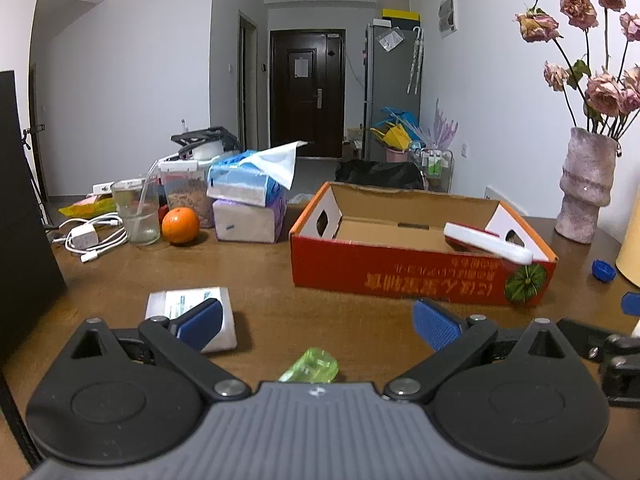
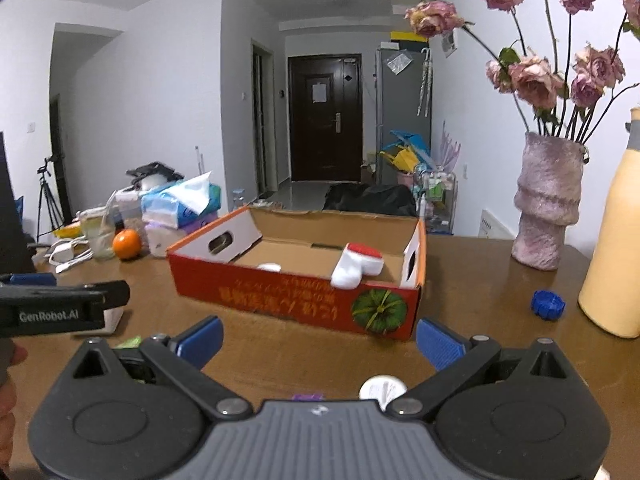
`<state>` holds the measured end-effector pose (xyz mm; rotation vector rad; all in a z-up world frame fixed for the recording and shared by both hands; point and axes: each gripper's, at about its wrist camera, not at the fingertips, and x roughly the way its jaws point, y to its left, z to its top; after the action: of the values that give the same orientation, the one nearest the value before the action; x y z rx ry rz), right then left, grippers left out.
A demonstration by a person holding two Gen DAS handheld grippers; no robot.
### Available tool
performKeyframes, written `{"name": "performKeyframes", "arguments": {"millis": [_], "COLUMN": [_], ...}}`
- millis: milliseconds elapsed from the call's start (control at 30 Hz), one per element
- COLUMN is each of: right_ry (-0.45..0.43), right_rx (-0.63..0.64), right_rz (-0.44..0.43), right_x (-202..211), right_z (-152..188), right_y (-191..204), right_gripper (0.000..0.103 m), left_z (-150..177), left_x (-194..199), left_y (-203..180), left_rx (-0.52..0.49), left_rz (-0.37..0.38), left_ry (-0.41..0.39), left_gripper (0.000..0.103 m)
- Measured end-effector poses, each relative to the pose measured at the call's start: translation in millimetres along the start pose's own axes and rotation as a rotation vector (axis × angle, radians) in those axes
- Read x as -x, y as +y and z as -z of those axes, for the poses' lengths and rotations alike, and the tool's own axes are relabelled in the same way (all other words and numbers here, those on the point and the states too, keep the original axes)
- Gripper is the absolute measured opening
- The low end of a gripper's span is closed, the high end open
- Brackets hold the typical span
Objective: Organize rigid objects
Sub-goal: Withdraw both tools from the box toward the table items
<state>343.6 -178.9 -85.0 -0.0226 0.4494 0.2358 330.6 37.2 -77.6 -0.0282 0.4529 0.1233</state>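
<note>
A red cardboard box [image 1: 400, 276] [image 2: 288, 300] stands open on the brown table, with a red-and-white object [image 1: 486, 242] [image 2: 358, 266] leaning inside its right end. My left gripper [image 1: 318, 326] is open above the table; a translucent green piece [image 1: 310, 368] lies just below it, and a white flat packet [image 1: 192, 312] sits under the left finger. My right gripper [image 2: 320, 344] is open too, empty, with a white round cap [image 2: 380, 388] and a purple bit [image 2: 306, 397] near its base. A blue bottle cap [image 1: 603, 270] [image 2: 547, 305] lies right of the box.
A pink vase of dried roses [image 1: 586, 184] [image 2: 546, 204] and a yellow bottle [image 2: 614, 236] stand at the right. At the back left are tissue packs [image 1: 248, 200], an orange [image 1: 180, 225], a glass [image 1: 136, 212] and a white charger with cable [image 1: 86, 238].
</note>
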Motion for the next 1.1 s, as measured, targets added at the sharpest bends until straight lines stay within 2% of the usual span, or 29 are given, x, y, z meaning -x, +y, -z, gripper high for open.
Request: {"name": "performKeyframes", "arguments": {"millis": [300,867,1000,1100], "right_ry": [0.065,0.154,0.181,0.192], "right_rx": [0.043,0.099,0.113,0.112], "right_rz": [-0.004,-0.099,-0.112,-0.123], "right_x": [4.0,13.9,11.3,8.5], "right_z": [28.5,68.5,73.4,75.3], "right_y": [20.4,50.0,56.0,57.2], "right_gripper": [0.103,0.100,0.092,0.079], "left_z": [22.8,50.9,49.8,49.7], "left_x": [11.4,22.1,21.8,22.4], "left_y": [13.4,39.5,43.4,43.8], "left_rx": [-0.009,0.003,0.022,0.020], "left_rz": [0.013,0.030,0.034,0.039], "left_ry": [0.021,0.079,0.082,0.078], "left_gripper": [0.103,0.103,0.103,0.103]}}
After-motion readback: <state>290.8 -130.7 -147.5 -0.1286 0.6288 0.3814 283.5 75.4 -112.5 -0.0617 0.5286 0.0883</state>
